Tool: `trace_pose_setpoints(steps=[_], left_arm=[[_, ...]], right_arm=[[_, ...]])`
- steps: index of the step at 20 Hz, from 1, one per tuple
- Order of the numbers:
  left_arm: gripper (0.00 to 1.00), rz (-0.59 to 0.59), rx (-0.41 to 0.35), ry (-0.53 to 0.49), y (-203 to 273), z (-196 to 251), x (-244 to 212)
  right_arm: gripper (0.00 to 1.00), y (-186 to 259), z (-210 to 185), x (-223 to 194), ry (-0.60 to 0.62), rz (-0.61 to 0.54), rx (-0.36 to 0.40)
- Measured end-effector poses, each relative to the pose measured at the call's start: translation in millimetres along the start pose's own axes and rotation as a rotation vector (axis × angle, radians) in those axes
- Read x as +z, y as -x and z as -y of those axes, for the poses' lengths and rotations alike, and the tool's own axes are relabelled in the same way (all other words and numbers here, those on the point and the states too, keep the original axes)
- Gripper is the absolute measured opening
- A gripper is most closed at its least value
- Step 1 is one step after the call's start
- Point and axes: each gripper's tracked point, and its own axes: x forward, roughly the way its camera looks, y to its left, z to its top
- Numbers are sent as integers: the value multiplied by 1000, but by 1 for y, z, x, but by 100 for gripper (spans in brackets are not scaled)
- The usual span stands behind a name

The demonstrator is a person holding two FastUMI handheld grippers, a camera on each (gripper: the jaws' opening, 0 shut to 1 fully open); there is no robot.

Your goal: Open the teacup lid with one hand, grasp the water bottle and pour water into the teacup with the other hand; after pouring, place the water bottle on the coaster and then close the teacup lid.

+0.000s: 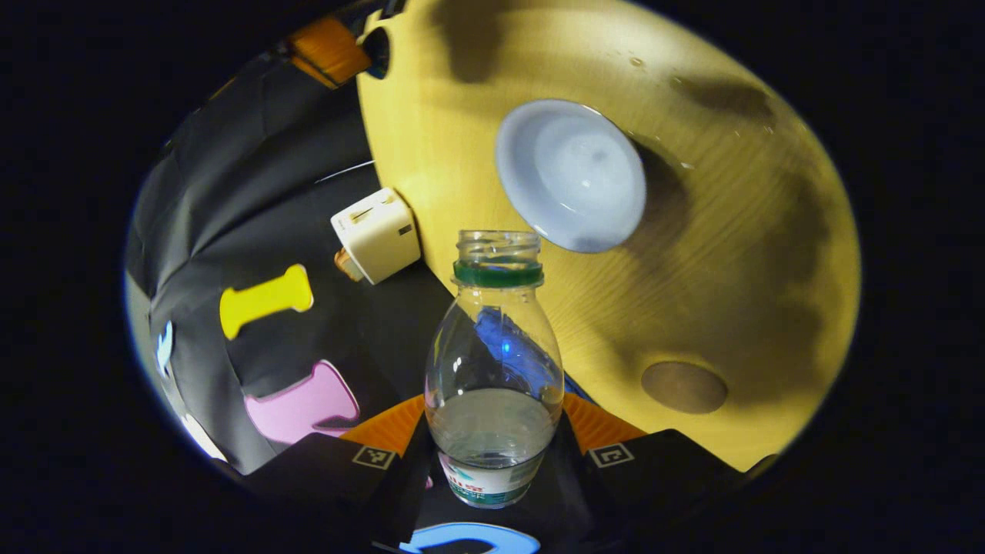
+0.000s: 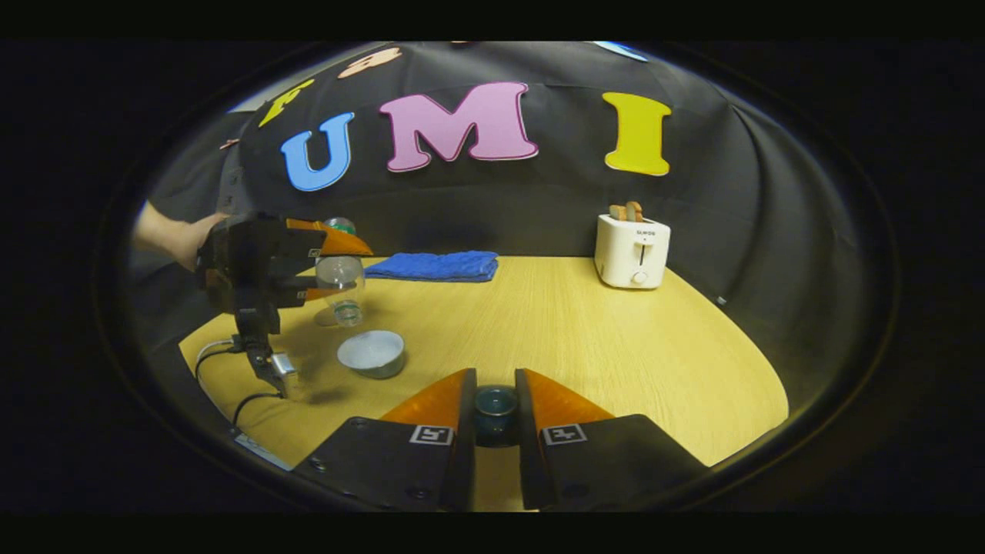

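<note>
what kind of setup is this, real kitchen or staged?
Likely a staged recording booth, not a kitchen: black cloth backdrop behind a wooden table, with props such as a toaster and folded blue towel.

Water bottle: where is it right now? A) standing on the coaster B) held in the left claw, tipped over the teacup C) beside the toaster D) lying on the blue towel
B: the left claw grips the water bottle, mouth down above the open teacup.

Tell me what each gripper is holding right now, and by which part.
Left gripper clamps the water bottle by its lower body, mouth tipped toward the teacup. Right gripper pinches the teacup lid by its knob.
</note>
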Motion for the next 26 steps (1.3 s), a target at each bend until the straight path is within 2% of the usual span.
trace_pose_setpoints(steps=[2,4,5,6,7,8,9,12,13,14,16,17,19,21,24,26], left_arm=[[76,-10,-8,228,11,5,-5],[76,-26,0,486,28,8,-16],[76,-17,5,623,33,7,-18],[76,-17,11,762,40,7,-21],[76,-13,23,901,40,7,-24],[76,-26,35,1054,42,8,-28],[76,-24,47,1170,49,10,-32],[75,-10,114,1491,62,4,-54],[75,2,138,1584,60,6,-52],[75,12,164,1672,62,5,-59],[75,20,212,1814,59,4,-82],[76,41,232,1886,53,9,-85],[75,84,258,2023,48,11,-93],[75,98,277,2093,45,16,-101],[76,84,264,2173,39,23,-99],[76,60,239,2179,34,33,-97]], right_arm=[[27,-1,1,9,-18,5,-4],[27,-2,4,21,-4,22,-17],[22,-2,4,27,10,32,-23],[27,-4,5,33,23,40,-27],[27,-6,4,36,30,46,-29],[22,-9,1,40,32,49,-30],[27,-12,-2,41,25,45,-28],[27,-22,-22,50,-27,55,-7],[22,-26,-27,53,-28,60,-4],[27,-28,-33,54,-24,67,-3],[27,-31,-43,57,-24,80,2],[22,-31,-48,57,-32,82,6],[22,-32,-53,56,-41,84,7],[22,-30,-54,53,-38,79,-1],[22,-28,-52,46,-39,65,-13],[22,-27,-50,42,-34,55,-23]])
